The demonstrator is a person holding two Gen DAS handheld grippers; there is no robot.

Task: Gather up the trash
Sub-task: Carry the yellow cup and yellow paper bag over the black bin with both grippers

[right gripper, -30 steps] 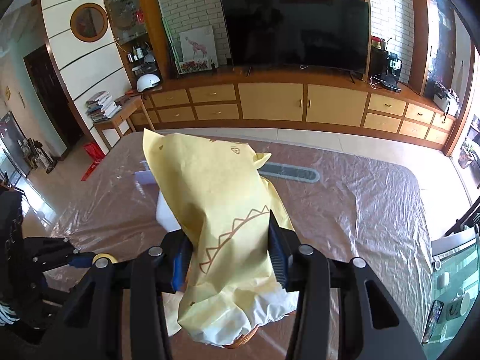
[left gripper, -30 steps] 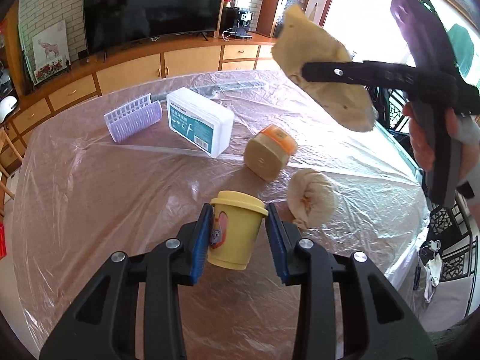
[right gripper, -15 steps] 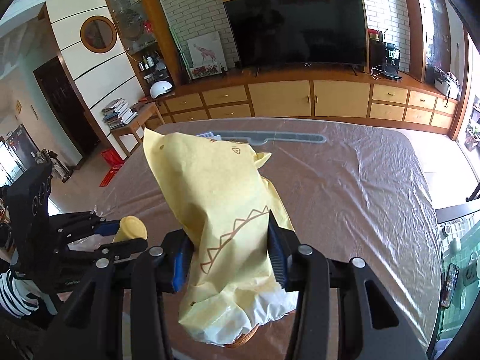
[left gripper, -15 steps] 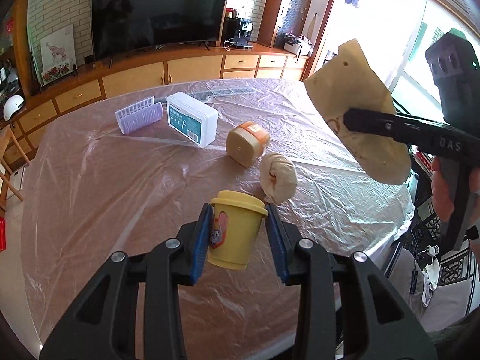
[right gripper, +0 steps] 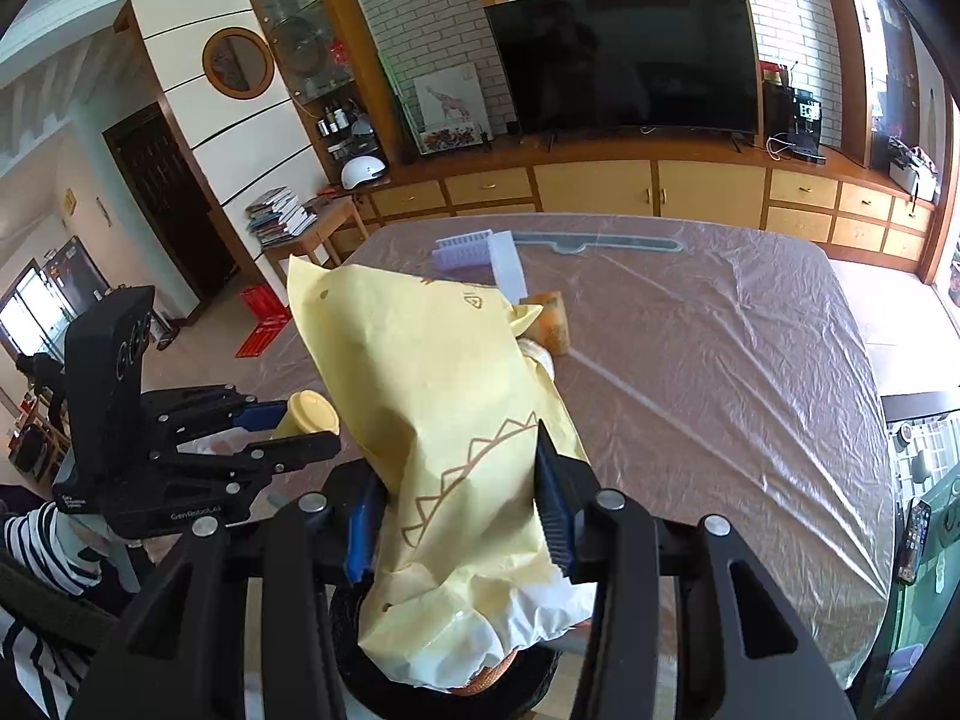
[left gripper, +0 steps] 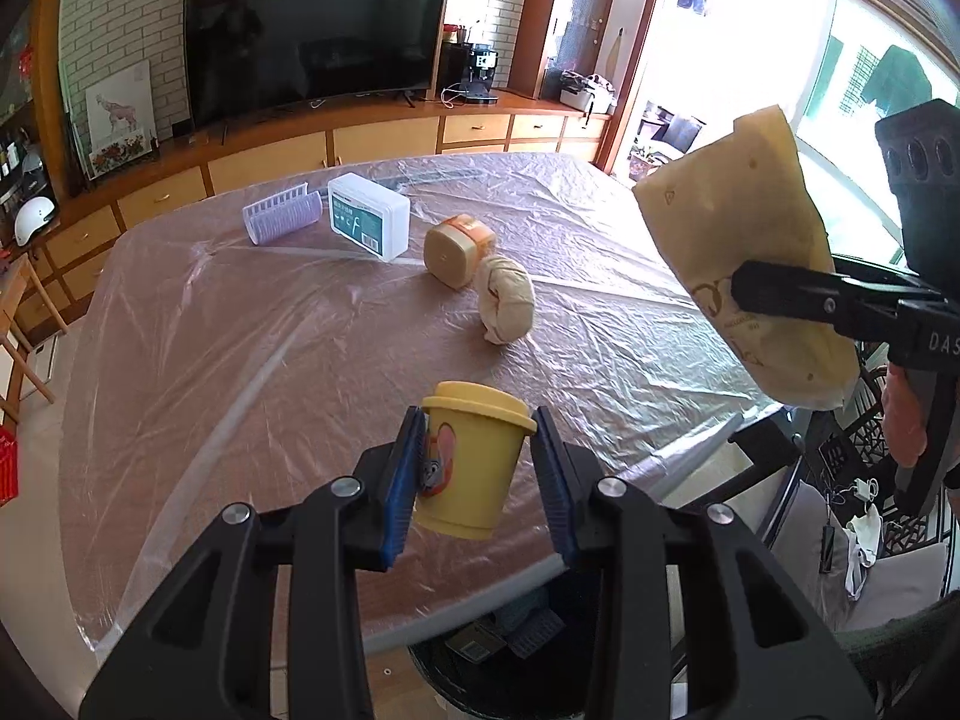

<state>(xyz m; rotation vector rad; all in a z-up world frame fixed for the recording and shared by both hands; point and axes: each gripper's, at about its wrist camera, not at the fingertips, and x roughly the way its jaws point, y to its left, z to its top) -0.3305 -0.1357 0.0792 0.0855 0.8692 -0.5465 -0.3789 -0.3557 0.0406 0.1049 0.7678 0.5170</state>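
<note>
Gripping yellow cup [left gripper: 474, 468] past table edge [left gripper: 456, 606], right jaws clamping paper bag [right gripper: 444, 420]

On the plastic-covered table [left gripper: 252, 360], the white rectangular box [left gripper: 368, 215] sat right of the ribbed purple plastic holder [left gripper: 281, 217], with the crumpled beige paper wad [left gripper: 505, 299] nearer.

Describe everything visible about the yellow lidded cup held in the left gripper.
The small yellow plastic cup has a wider yellow lid and a cartoon print on its side. It stands roughly upright, off the plastic-covered table, clamped between the left gripper's blue pads, above a dark bin at the table's near edge.
</note>
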